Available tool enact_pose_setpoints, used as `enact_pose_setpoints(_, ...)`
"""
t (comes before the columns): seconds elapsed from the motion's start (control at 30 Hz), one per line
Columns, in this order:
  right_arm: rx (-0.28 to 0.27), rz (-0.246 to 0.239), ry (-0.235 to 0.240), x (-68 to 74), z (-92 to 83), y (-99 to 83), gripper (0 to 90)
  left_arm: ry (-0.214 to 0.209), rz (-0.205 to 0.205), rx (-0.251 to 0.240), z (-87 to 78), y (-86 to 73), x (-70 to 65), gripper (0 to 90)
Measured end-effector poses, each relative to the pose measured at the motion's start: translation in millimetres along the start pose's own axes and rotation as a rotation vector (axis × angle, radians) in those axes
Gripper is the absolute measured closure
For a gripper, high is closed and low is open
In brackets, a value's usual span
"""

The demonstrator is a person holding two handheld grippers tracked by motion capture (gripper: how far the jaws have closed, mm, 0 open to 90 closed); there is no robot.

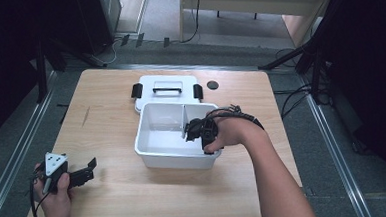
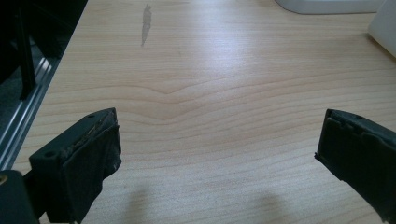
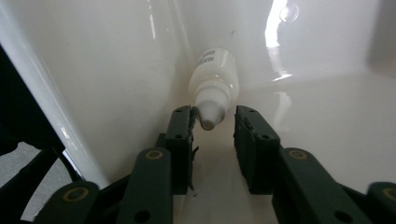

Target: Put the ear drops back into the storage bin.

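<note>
At the bench's (image 1: 136, 201) near left corner, the left gripper (image 1: 84, 175) is held with fingers wide apart. Farther in, one white bin (image 1: 176, 161) is entered by the right gripper (image 3: 214, 128), fingers slightly apart around one small white bottle's (image 3: 215, 79) tip. One lid (image 1: 166, 92) lies beyond.

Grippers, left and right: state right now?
Left gripper: open, jaws wide apart over bare table, holding nothing.
Right gripper: open inside the white bin, jaws around the tip of a small white dropper bottle, not clamped.
</note>
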State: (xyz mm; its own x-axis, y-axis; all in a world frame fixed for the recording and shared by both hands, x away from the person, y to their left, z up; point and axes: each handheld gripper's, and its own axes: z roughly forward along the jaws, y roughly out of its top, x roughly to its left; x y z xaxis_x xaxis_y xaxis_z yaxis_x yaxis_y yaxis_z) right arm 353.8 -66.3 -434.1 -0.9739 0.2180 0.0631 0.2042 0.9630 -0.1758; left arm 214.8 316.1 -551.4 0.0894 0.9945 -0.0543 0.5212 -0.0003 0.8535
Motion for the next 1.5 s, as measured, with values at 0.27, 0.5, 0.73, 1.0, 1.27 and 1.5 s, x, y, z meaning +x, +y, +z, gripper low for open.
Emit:
enact_pose_setpoints(0.27,-0.097,0.003,-0.098,5.2,-20.4,-10.8,41.7,0.000,-0.003,0.000,0.4,0.0,-0.3,0.1)
enact_pose_setpoints(0.5,-0.168,0.016,-0.139,8.1,-39.6,-19.0,24.8,0.000,-0.001,0.001,0.5,0.2,-0.2,0.1)
enact_pose_setpoints(0.73,-0.247,0.039,-0.154,14.0,-64.8,-33.5,3.4,-0.001,0.002,0.005,0.4,0.3,-0.1,0.1)
enact_pose_setpoints(1.0,-0.262,0.057,-0.176,21.1,-75.6,-54.4,0.0,0.004,0.004,0.003,0.4,0.2,-0.7,0.1)
enact_pose_setpoints(1.27,-0.265,0.103,-0.185,18.7,-70.6,-78.6,0.0,0.004,0.006,0.006,0.4,0.3,-0.9,0.1)
enact_pose_setpoints(1.5,-0.265,0.146,-0.182,16.4,-58.4,-96.2,0.0,0.006,0.007,0.003,0.6,0.1,-1.2,0.1)
